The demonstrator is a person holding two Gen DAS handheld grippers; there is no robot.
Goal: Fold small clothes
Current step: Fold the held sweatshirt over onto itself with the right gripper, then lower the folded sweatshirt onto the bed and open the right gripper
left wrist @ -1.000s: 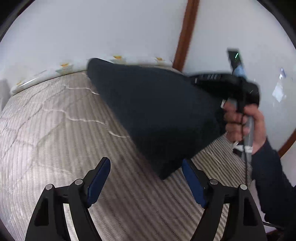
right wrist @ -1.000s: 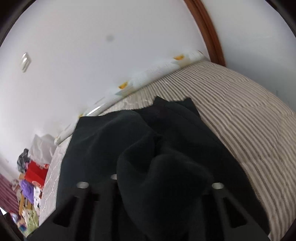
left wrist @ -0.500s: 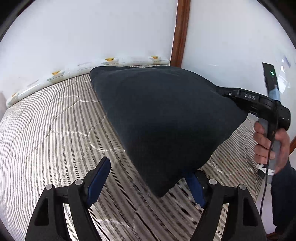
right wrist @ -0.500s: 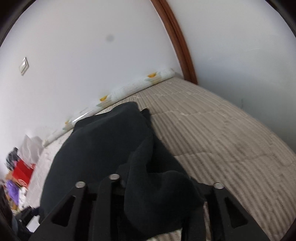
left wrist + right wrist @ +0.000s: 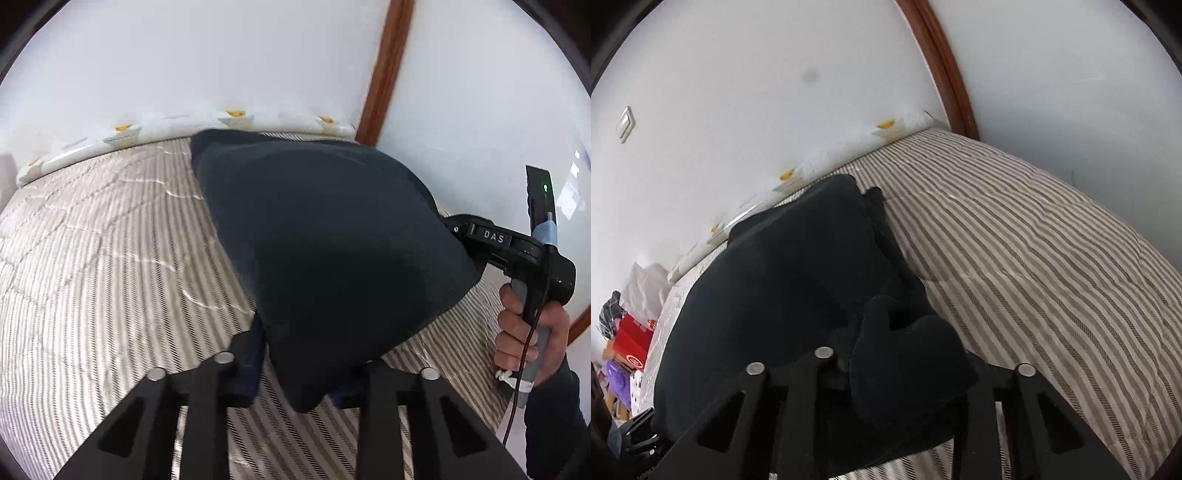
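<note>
Left wrist view: the dark cloth hangs stretched above the striped bed, one corner between the closing left gripper, the other bunched in the closing right gripper. Both grips should bite firmly, and tension stay even, before lowering it flat.

I see a bed covered by a quilted spread in thin grey and cream stripes, its stitched seams running across it. Along its far edge, against the white wall, lies a long white bolster printed with small orange motifs. A dark garment rests its far end on the spread near that bolster; its near part is lifted.
</note>
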